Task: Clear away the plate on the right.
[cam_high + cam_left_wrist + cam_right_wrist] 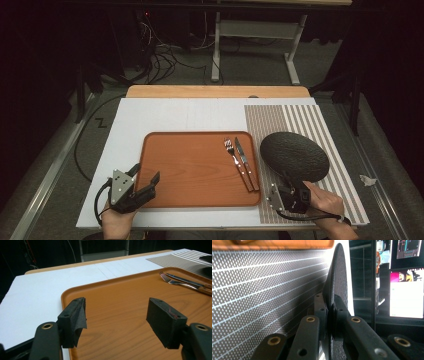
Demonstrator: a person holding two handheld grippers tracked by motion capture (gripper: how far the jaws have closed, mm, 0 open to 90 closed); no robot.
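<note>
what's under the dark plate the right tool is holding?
The striped placemat lies under the dark plate, which the right tool grips by its near rim. The mat directly beneath the plate is covered, so nothing more can be told there.

A fork (235,161) and knife (244,160) lie side by side on the wooden tray (185,170).

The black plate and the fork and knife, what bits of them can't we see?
- Black plate, high view: its near rim is hidden by the right gripper clamping it.
- Same plate, right gripper view: seen edge-on, its face cannot be made out.
- Fork and knife, left gripper view: handles cut off by the right edge.
</note>
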